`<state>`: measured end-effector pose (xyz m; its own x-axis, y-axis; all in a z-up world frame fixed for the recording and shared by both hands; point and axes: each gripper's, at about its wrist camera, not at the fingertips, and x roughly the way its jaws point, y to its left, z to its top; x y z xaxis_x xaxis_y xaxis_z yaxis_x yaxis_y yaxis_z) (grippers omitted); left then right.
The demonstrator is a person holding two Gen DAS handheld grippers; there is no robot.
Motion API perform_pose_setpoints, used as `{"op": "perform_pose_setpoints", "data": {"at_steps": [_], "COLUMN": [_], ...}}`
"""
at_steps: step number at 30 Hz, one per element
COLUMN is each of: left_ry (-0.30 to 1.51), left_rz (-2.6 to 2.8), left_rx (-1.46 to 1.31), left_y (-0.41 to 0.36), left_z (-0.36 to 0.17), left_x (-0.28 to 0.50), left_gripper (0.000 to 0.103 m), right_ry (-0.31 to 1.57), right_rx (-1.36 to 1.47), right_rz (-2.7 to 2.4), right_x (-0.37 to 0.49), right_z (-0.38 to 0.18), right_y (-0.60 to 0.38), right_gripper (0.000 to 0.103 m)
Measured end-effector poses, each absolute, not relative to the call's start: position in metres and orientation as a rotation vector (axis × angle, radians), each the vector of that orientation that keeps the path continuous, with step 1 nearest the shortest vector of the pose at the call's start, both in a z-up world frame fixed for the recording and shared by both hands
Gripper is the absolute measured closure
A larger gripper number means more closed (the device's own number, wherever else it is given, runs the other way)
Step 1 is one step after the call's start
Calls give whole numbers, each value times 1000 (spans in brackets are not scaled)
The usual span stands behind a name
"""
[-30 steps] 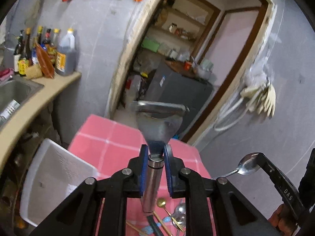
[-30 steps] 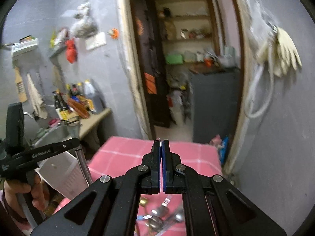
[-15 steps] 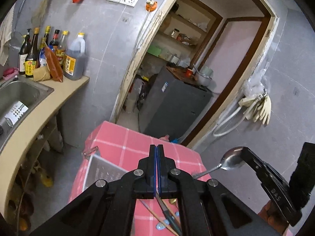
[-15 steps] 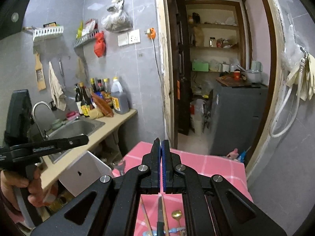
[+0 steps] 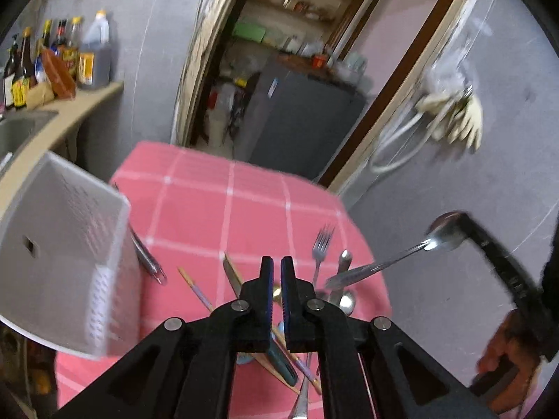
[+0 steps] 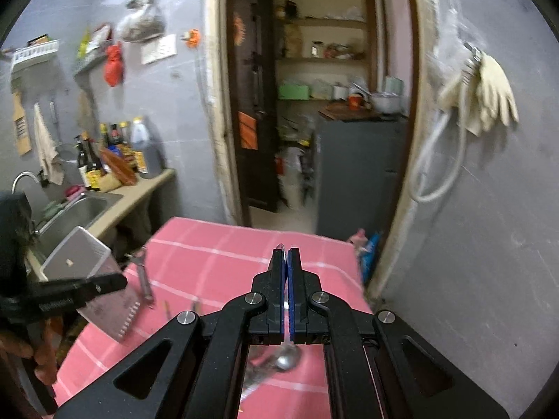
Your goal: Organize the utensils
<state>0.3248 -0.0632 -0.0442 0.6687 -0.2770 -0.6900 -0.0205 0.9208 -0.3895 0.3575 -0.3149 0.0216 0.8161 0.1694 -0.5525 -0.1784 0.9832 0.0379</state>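
My left gripper (image 5: 277, 265) hovers empty over the pink checked tablecloth (image 5: 209, 209), its jaws nearly closed with a thin gap. My right gripper (image 6: 287, 257) is shut on a steel spoon (image 5: 412, 251), held in the air at the right of the left wrist view; its bowl edge peeks between the pads. A white perforated utensil basket (image 5: 66, 244) stands at the table's left edge, with a peeler (image 5: 146, 258) beside it. A fork (image 5: 321, 248), a knife (image 5: 232, 276), chopsticks (image 5: 195, 288) and spoons (image 5: 344, 300) lie in a loose pile under the left gripper.
A counter with a sink (image 6: 77, 213) and several bottles (image 6: 104, 157) runs along the left. An open doorway shows a dark cabinet (image 6: 356, 167) behind the table. Rubber gloves (image 6: 489, 97) and a hose hang on the right wall.
The left gripper let go of the peeler it held a second ago; it now lies by the basket. Both views tilted down toward the table. The right gripper still holds the spoon.
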Motion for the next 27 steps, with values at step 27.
{"op": "perform_pose_setpoints", "data": {"at_steps": [27], "left_ry": [1181], "left_rz": [-41], "left_rx": [-644], "left_y": [-69], "left_z": [-180], "left_x": [380], "left_gripper": [80], "right_ry": [711], "right_rx": [34], "right_rz": [335], "right_x": [406], "right_z": [-57], "right_y": [-335], "right_gripper": [101]}}
